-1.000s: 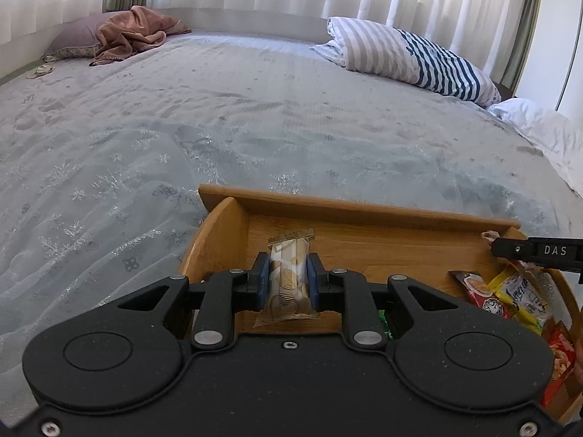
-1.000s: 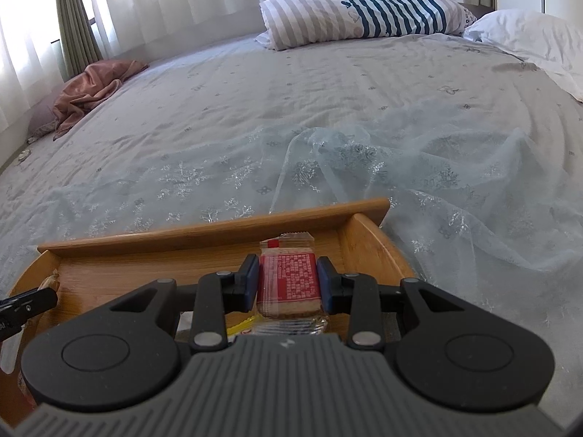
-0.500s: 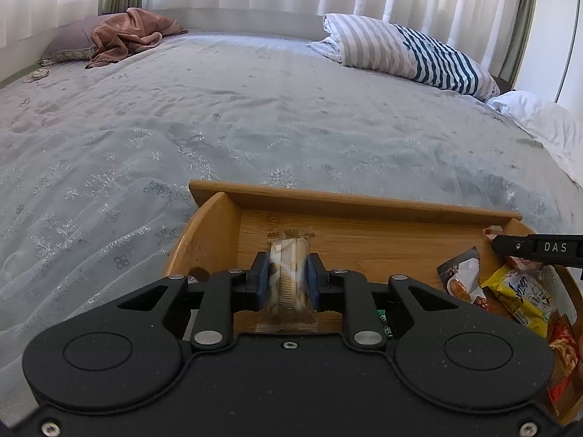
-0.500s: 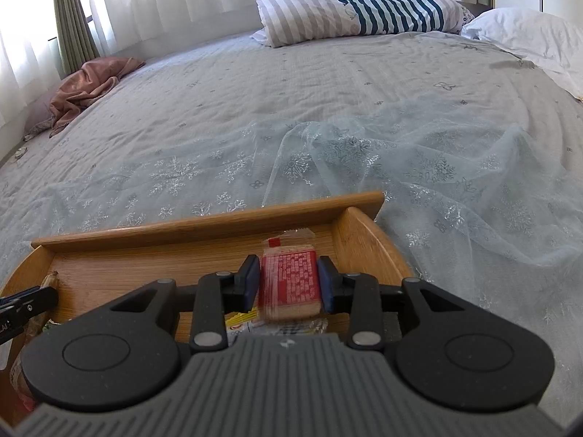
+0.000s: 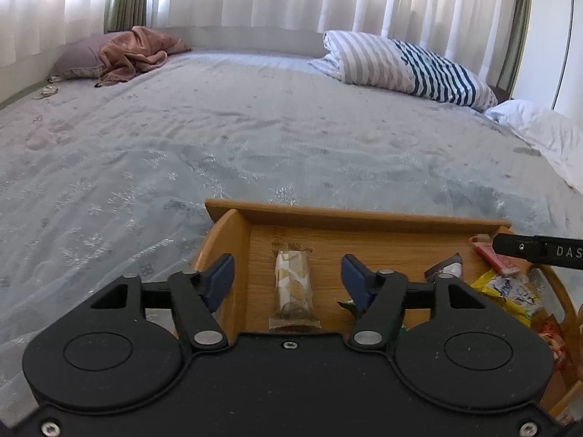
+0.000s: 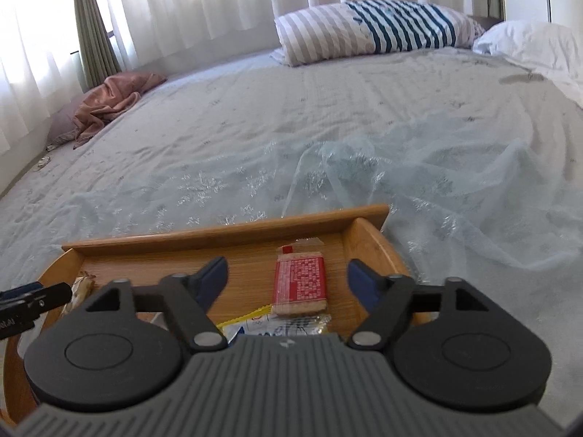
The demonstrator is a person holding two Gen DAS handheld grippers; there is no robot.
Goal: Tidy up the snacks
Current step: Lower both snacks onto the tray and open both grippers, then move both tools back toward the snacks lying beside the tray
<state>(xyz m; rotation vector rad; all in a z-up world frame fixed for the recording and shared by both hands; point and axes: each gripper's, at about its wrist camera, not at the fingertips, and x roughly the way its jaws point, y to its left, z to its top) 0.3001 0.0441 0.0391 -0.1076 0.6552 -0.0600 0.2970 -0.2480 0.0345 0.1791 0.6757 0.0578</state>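
A wooden tray lies on the bed. My left gripper is open over the tray's left end, and a beige wafer packet lies flat on the tray floor between its jaws. My right gripper is open over the tray's right end, with a red cracker packet lying below it, partly on a yellow packet. The red packet and the right gripper's finger also show in the left wrist view. More snack packets, one yellow, lie at the tray's right side.
The tray sits near the front edge of a grey bedspread with a sheer snowflake cloth over it. A striped pillow, a white pillow and a pink blanket lie at the far side by the curtains.
Both grippers opened and let go of their packets. The wafer packet and the red cracker packet now lie on the tray floor.
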